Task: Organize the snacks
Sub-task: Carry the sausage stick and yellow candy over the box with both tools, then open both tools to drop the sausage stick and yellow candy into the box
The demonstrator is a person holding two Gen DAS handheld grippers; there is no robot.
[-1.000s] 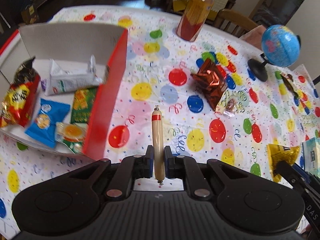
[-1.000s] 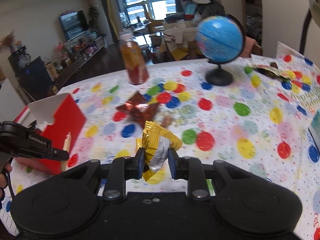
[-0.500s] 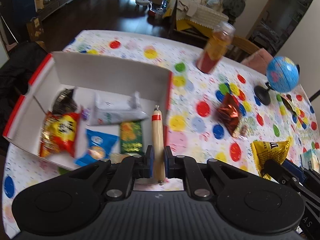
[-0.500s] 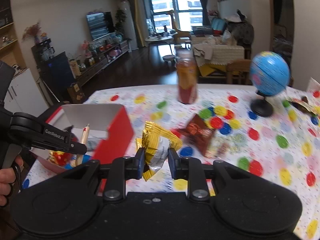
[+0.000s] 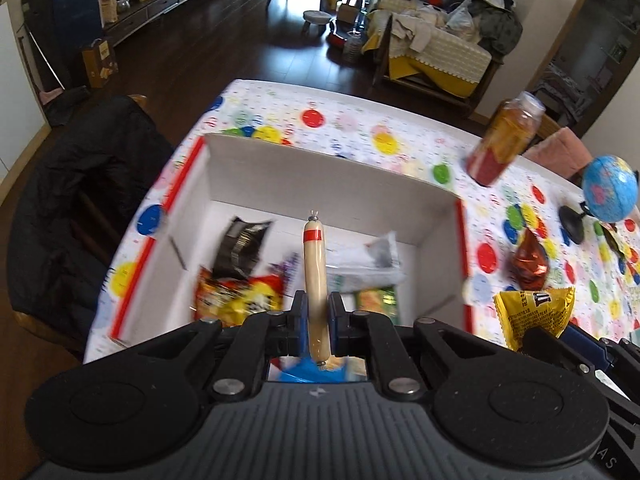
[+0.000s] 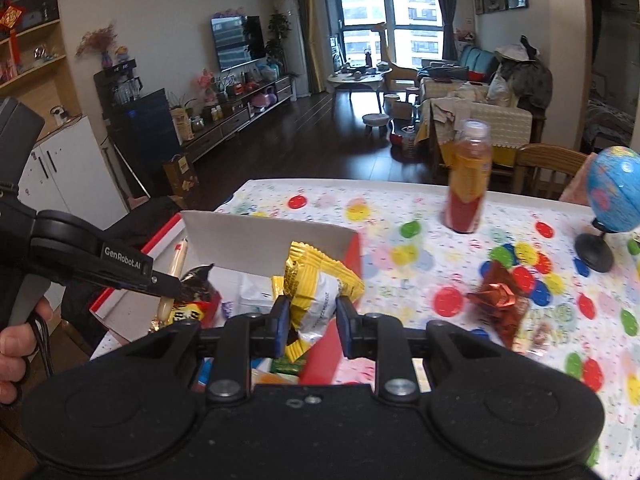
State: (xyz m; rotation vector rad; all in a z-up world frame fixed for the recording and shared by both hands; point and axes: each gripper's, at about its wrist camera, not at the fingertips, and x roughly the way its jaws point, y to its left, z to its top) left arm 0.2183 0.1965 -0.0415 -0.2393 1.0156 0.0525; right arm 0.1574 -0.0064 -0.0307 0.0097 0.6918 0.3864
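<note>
- Room: a living room with dark wood floor, a window at the far end and a television on the left wall; a table (image 5: 360, 128) covered by a white cloth printed with coloured dots stands ahead of both grippers.
- Surface: an open box (image 5: 332, 184) with white inner walls and red outer edges sits on the table, directly below and ahead of the left gripper (image 5: 317, 316).
- Ahead and to the right of the right gripper (image 6: 310, 322): a bottle (image 6: 468, 184), a blue globe (image 6: 616, 192) and a red foil packet (image 6: 504, 300), all on the cloth.
- Hard to read: the snack bags inside the box are motion-blurred; their labels cannot be made out. The box's near wall is hidden behind the gripper body.
- Left gripper: pads clamped on a sausage stick (image 5: 315, 276), over the box interior. Its long axis runs straight away from the gripper, red-banded end farthest.
- Right gripper: pads clamped on a crumpled yellow snack packet (image 6: 316, 292), over the box's right wall; the packet sticks up and forward from the pads.
- A hand (image 6: 16, 344) shows at the left edge of the right wrist view, partly cut off.
</note>
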